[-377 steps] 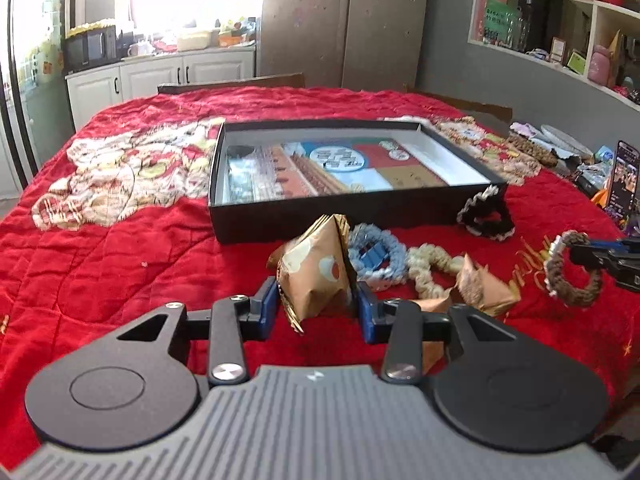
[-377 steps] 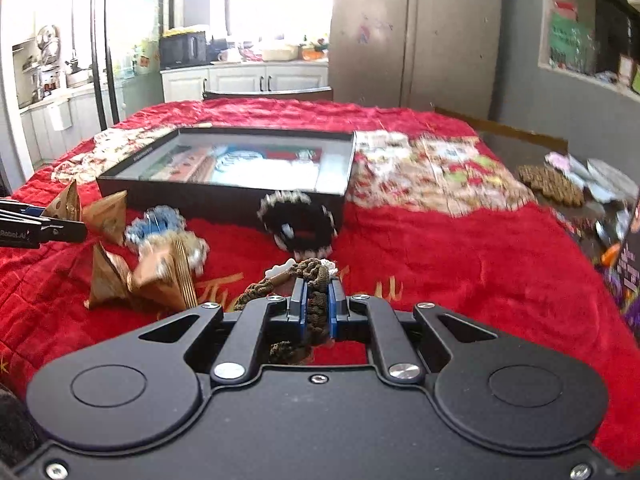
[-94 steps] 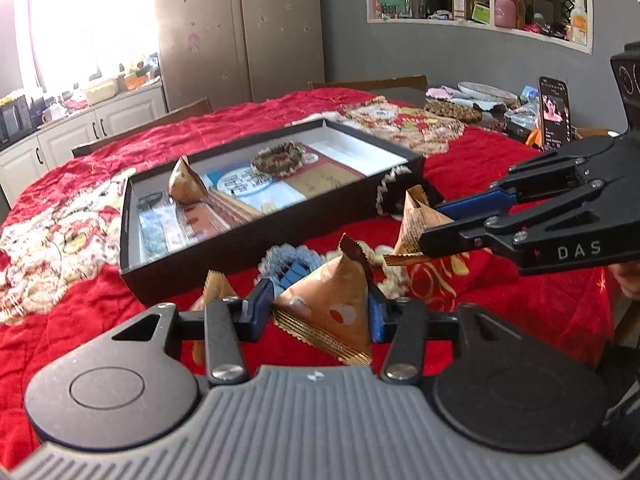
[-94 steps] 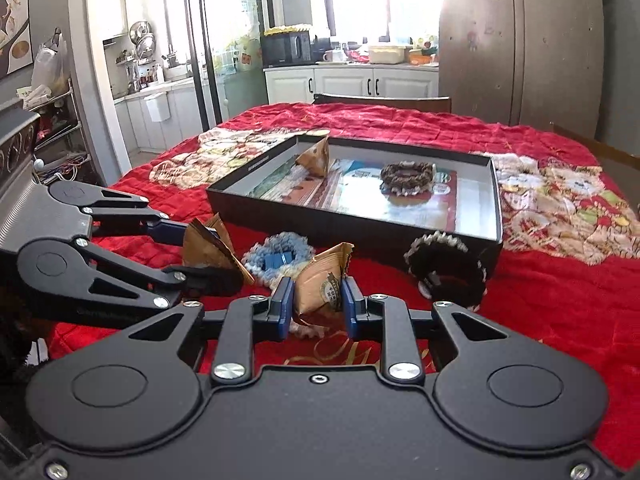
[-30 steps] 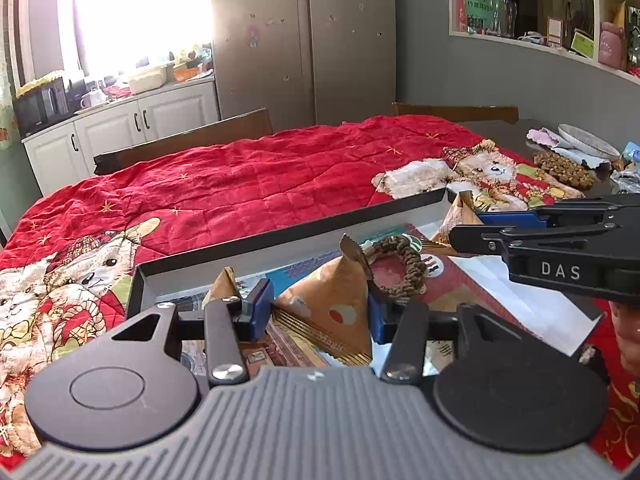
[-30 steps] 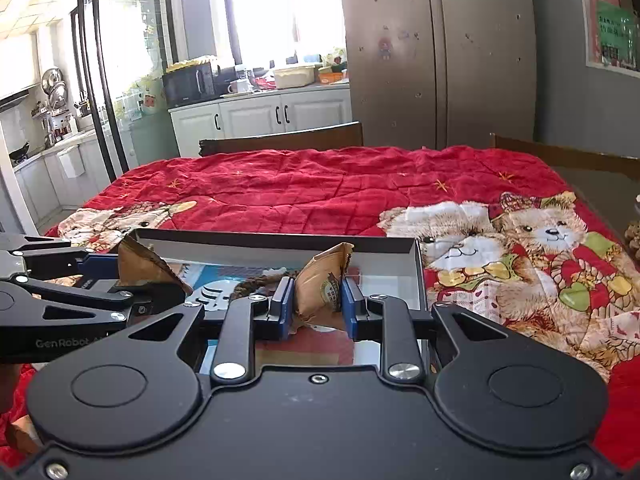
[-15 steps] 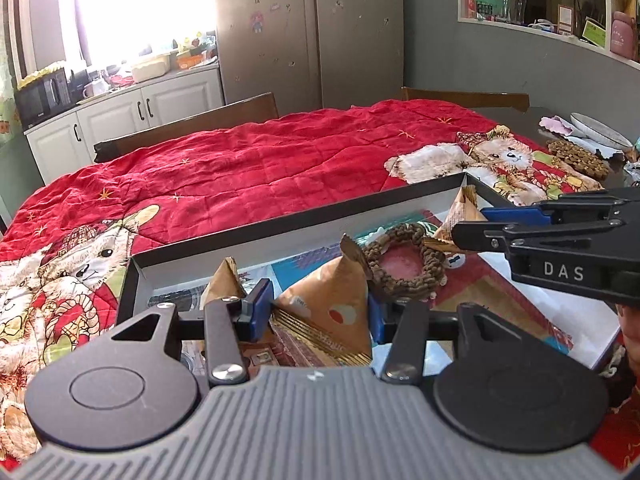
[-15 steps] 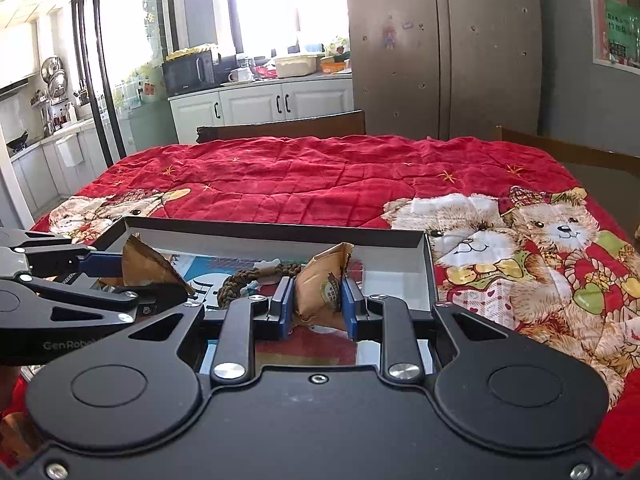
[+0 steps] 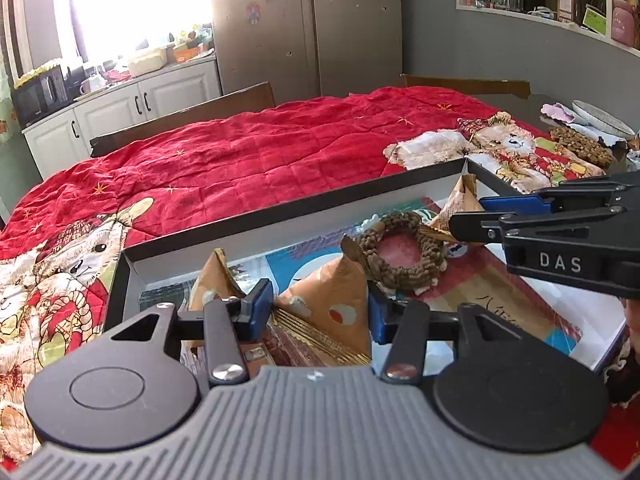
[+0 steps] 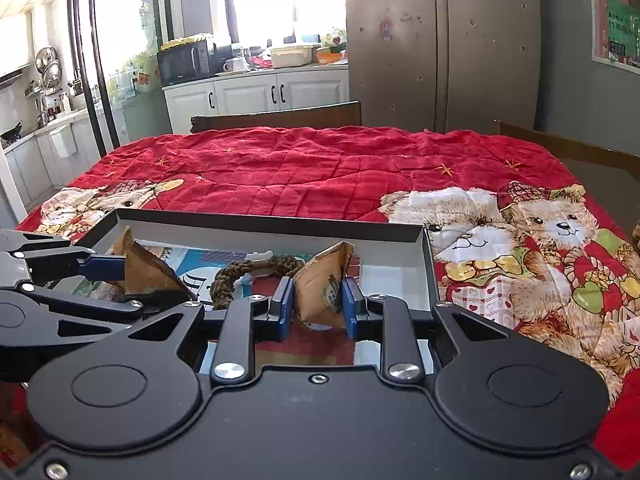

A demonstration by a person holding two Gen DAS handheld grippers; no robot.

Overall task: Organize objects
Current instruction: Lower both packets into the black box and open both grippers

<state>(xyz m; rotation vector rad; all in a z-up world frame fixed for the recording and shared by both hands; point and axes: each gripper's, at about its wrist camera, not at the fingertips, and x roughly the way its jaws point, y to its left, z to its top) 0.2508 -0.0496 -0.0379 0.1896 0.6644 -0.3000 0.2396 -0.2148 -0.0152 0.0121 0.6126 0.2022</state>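
Tongs (image 9: 320,312) pinch a crinkly pyramid-shaped paper packet (image 9: 332,312).

I work in a home kitchen: white cabinets (image 10: 256,96), a microwave (image 10: 184,62) on the counter, a tall fridge (image 10: 440,40).

White letters "DAS" stand on the side of the right tongs (image 9: 464,226)
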